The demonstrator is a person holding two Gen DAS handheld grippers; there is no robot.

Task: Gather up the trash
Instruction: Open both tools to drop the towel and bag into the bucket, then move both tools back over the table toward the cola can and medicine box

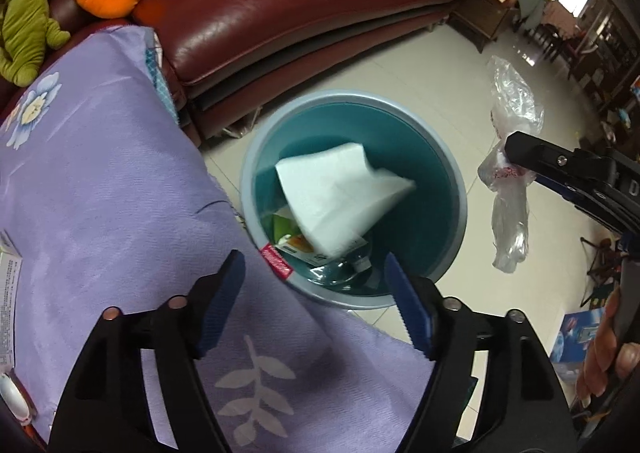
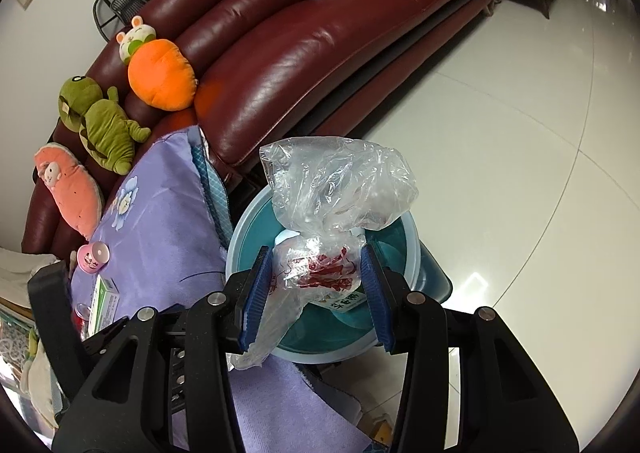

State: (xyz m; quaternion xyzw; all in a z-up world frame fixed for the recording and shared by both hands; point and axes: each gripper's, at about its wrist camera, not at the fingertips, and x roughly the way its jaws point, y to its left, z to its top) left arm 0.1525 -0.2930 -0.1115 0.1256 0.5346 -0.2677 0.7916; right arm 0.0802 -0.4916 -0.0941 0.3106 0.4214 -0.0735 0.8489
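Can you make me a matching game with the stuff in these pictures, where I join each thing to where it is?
Things:
1. white sheet of paper
2. crinkled clear plastic bag with red print
3. round orange plush cushion
4. small pink plastic cup

Places:
A. on the dark red leather sofa
B. on the purple flowered cloth
C. inside the round teal plastic bin
D. between the blue pads of the right hand-held gripper

Pairs: 1-C, 2-D, 3-A, 4-B
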